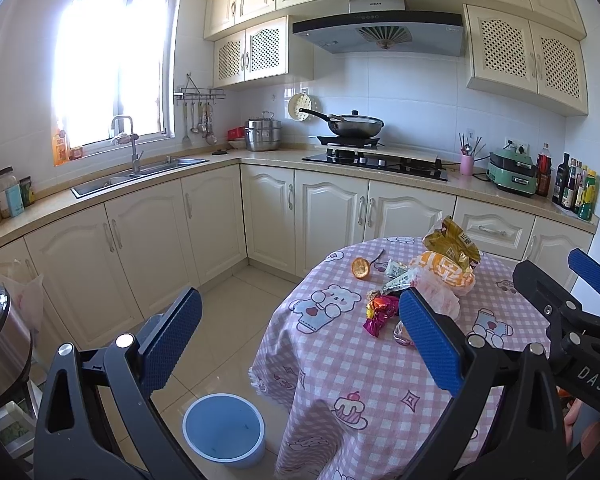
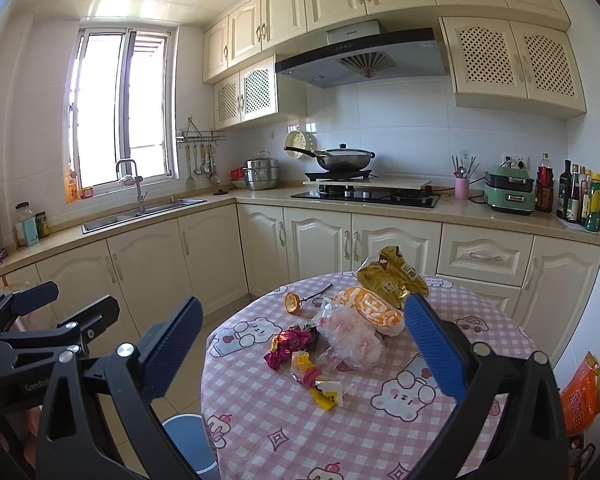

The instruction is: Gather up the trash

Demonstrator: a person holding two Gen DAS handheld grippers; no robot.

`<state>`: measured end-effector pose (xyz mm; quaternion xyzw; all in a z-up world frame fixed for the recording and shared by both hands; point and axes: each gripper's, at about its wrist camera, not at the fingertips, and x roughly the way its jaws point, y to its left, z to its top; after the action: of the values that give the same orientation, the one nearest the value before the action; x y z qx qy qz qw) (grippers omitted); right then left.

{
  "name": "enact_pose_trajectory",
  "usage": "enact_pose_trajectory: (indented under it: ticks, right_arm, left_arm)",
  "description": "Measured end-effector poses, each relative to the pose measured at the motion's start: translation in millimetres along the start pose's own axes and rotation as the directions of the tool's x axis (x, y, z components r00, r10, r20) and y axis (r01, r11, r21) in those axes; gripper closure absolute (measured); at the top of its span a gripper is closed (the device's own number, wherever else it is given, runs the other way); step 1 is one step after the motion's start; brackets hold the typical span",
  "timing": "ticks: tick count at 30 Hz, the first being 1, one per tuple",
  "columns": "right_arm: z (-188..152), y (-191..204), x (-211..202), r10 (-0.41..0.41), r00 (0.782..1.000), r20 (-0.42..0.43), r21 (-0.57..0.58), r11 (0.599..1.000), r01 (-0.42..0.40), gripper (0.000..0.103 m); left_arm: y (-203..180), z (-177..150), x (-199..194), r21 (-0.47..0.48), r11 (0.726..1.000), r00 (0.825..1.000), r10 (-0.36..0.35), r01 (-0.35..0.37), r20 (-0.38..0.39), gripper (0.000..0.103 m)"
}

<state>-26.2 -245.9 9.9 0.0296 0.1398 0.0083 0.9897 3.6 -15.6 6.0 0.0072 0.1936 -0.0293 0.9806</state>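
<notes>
- Trash pile (image 2: 340, 328) — crinkly foil wrappers, clear plastic bags, an orange peel (image 2: 291, 302) — sits mid-table toward the far edge of the round pink checked tablecloth (image 2: 380, 432).
- Blue round bin (image 1: 224, 430) stands on the tiled floor just beside the table's left edge.
- Left gripper (image 1: 300, 340) and right gripper (image 2: 304, 348) both spread wide, holding nothing.
- Cream kitchen cabinets (image 2: 204, 256) behind.

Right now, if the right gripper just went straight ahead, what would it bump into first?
Probably the trash pile on the table, most likely the clear plastic bag, which sits between the open right gripper jaws. Depth is hard to judge, so it might pass above it.
</notes>
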Motion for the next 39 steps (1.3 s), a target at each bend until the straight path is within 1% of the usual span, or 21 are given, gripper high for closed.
enact_pose_trajectory:
  ticks: [9,15,20,24,26,28,30,33,39]
  right_arm:
    - [-4.3,-1.7,6.5,-0.003,1.000,-0.024,-0.004,1.000,0.003,0.005]
    - [-8.1,-11.7,16.5,-0.010,0.999,-0.051,0.008,1.000,0.010,0.005]
    - [-16.1,-24.1,29.4,-0.047,0.996,-0.079,0.031,0.998,0.050,0.005]
    - [-25.0,-41.5,45.2,-0.075,0.990,-0.123,0.062,0.995,0.083,0.004]
    - [-30.4,-51.5,53.2,-0.092,0.986,-0.142,0.073,0.992,0.103,0.004]
    - [-35.9,-62.8,61.6,-0.108,0.981,-0.162,0.082,0.989,0.122,0.004]
    - [-41.3,-74.5,69.9,-0.122,0.976,-0.179,0.093,0.986,0.140,0.004]
    - [-51.0,-91.3,86.5,-0.140,0.967,-0.215,0.109,0.980,0.167,0.004]
    - [-68.8,-114.5,119.6,-0.148,0.950,-0.274,0.134,0.973,0.190,0.004]
  left_arm:
    - [-1.5,-5.6,8.2,0.004,1.000,1.000,0.001,-0.001,-0.018,0.007]
    - [-4.4,-9.1,19.1,0.013,1.000,0.999,-0.008,0.008,-0.044,0.007]
    - [-12.4,-14.1,36.9,0.031,0.999,0.996,-0.016,0.019,-0.084,0.007]
    - [-22.5,-18.1,57.5,0.043,0.998,0.990,-0.043,0.049,-0.131,0.007]
    - [-30.4,-20.1,70.1,0.046,0.997,0.986,-0.061,0.069,-0.153,0.007]
    - [-39.3,-22.9,85.0,0.041,0.994,0.979,-0.089,0.098,-0.185,0.008]
    - [-51.0,-27.9,102.4,0.031,0.990,0.966,-0.128,0.138,-0.223,0.008]
    - [-66.8,-35.4,120.0,0.042,0.986,0.957,-0.148,0.163,-0.251,0.008]
    - [-99.0,-49.9,163.9,0.046,0.979,0.930,-0.172,0.197,-0.325,0.008]
